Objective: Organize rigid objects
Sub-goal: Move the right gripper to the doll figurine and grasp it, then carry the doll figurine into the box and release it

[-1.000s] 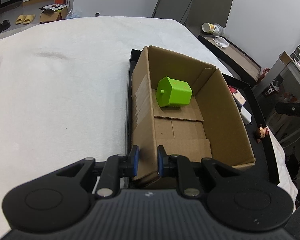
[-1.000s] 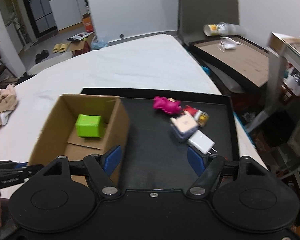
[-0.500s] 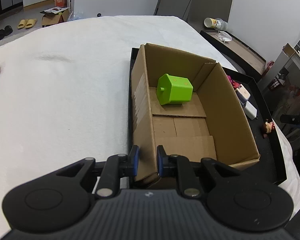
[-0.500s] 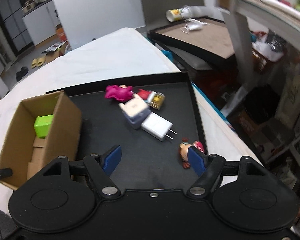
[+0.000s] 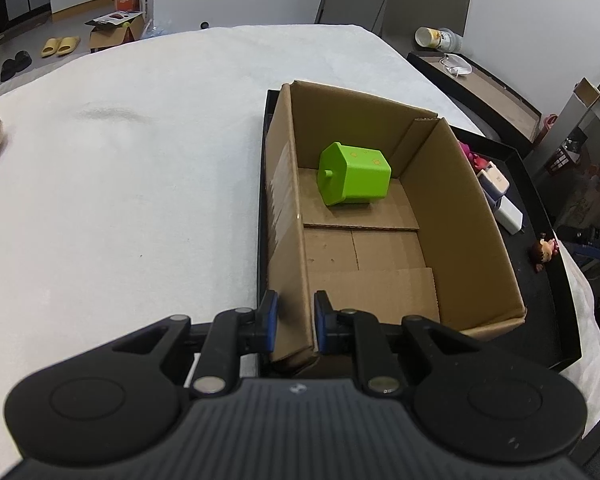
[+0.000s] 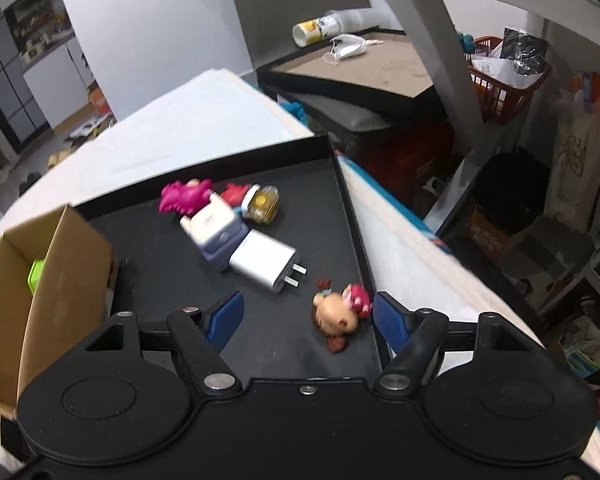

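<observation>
My left gripper [image 5: 294,322] is shut on the near left wall of the cardboard box [image 5: 452,184]. A green cube-shaped toy [image 5: 356,180] lies inside at the box's far end. In the right wrist view my right gripper [image 6: 308,316] hangs low over the black tray [image 6: 160,272]. Its jaws are closing, and a small doll figure [image 6: 338,312] lies between them close to the right pad, untouched. Beyond it lie a white charger plug [image 6: 262,260], a blue and white block [image 6: 218,236], a pink toy [image 6: 184,196] and a red and yellow toy [image 6: 256,200].
The box [image 6: 60,264] stands at the tray's left end on a white-covered table [image 5: 120,200]. The tray's raised right rim [image 6: 350,216] runs just beside the doll. Past the table's right edge are a dark side table, a red basket and floor clutter.
My right gripper swung right and sank toward the tray, from facing the box to having the doll between its fingers. The left gripper kept its hold on the box wall.
</observation>
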`<state>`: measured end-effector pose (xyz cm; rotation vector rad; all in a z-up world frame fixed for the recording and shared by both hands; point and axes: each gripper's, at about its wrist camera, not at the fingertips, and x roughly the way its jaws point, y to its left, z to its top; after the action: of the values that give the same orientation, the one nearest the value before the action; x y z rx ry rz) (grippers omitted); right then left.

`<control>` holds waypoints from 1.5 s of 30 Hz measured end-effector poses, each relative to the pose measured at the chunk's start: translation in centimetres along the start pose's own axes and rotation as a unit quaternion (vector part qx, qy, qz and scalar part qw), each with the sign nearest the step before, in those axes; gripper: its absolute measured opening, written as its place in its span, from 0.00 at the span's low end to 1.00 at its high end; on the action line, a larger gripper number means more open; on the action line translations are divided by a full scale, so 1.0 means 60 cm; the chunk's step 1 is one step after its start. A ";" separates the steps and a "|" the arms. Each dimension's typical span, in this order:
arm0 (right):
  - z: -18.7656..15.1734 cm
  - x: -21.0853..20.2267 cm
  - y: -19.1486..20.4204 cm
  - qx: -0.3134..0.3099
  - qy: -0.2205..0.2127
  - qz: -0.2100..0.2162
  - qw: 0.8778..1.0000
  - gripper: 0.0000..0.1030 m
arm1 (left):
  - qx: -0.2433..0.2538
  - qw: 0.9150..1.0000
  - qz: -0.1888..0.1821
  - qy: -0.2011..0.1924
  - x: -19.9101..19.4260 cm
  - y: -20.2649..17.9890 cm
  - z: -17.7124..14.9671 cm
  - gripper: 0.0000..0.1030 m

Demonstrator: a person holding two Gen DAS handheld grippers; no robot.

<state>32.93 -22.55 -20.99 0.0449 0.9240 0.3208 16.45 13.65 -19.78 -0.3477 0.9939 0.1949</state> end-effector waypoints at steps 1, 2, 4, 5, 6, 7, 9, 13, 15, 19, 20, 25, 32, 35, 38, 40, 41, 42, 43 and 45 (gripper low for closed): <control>0.002 0.004 -0.003 0.005 0.001 0.004 1.000 0.68 | -0.001 1.000 0.001 0.001 0.001 -0.001 0.001 0.17; 0.002 0.008 -0.006 0.009 0.003 0.007 1.000 0.68 | -0.001 1.000 0.002 0.001 0.002 -0.001 0.001 0.17; 0.003 0.015 -0.006 0.007 0.002 0.009 1.000 0.68 | -0.002 1.000 0.005 0.002 0.003 -0.002 0.001 0.17; 0.004 0.016 -0.006 0.005 0.000 0.011 1.000 0.68 | -0.001 1.000 0.007 0.003 0.005 -0.003 0.002 0.17; 0.005 0.018 -0.006 0.004 -0.003 0.012 1.000 0.68 | -0.001 1.000 0.009 0.003 0.005 -0.004 0.001 0.17; 0.006 0.019 -0.006 0.002 -0.007 0.010 1.000 0.68 | 0.000 1.000 0.011 0.004 0.006 -0.006 0.002 0.17; 0.009 0.022 -0.006 -0.001 -0.011 0.008 1.000 0.68 | 0.002 1.000 0.016 0.006 0.008 -0.008 0.002 0.17; 0.011 0.028 -0.008 -0.007 -0.025 -0.001 1.000 0.68 | 0.003 1.000 0.019 0.011 0.013 -0.008 0.002 0.17; 0.014 0.028 -0.008 -0.009 -0.032 -0.002 0.999 0.68 | 0.004 1.000 0.020 0.012 0.014 -0.009 0.002 0.17; 0.016 0.041 -0.005 -0.017 -0.028 -0.004 0.999 0.68 | 0.004 1.000 0.020 0.013 0.014 -0.009 0.002 0.17; 0.015 0.047 -0.003 -0.024 -0.022 -0.010 0.999 0.67 | 0.003 1.000 0.019 0.012 0.014 -0.009 0.002 0.17; -0.002 0.069 0.015 -0.062 0.017 -0.028 0.998 0.52 | 0.002 1.000 0.015 0.011 0.013 -0.005 0.000 0.17; -0.017 0.077 0.032 -0.095 0.038 -0.042 0.994 0.40 | 0.003 1.000 0.011 0.007 0.008 -0.001 -0.001 0.17; -0.023 0.083 0.049 -0.131 0.036 -0.061 0.989 0.43 | 0.001 1.000 0.008 0.006 0.006 0.002 -0.002 0.17; -0.032 0.092 0.062 -0.160 0.040 -0.074 0.984 0.43 | 0.001 1.000 0.007 0.005 0.002 0.003 -0.002 0.17; -0.036 0.092 0.068 -0.174 0.038 -0.075 0.981 0.42 | 0.001 1.000 0.005 0.004 0.000 0.004 -0.002 0.17; -0.038 0.090 0.071 -0.179 0.039 -0.071 0.981 0.42 | 0.000 1.000 0.004 0.004 -0.001 0.005 -0.002 0.17; -0.038 0.088 0.073 -0.180 0.041 -0.068 0.980 0.42 | -0.001 1.000 0.004 0.004 -0.001 0.006 -0.002 0.17; -0.039 0.084 0.077 -0.182 0.041 -0.065 0.980 0.42 | -0.002 1.000 0.003 0.004 -0.002 0.006 -0.002 0.17; -0.039 0.072 0.085 -0.190 0.035 -0.059 0.979 0.42 | -0.001 1.000 0.002 0.003 -0.003 0.006 -0.001 0.17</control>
<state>32.22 -16.67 -24.86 -0.3749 0.9176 0.3855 16.18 13.96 -19.71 -0.3490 1.0014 0.1993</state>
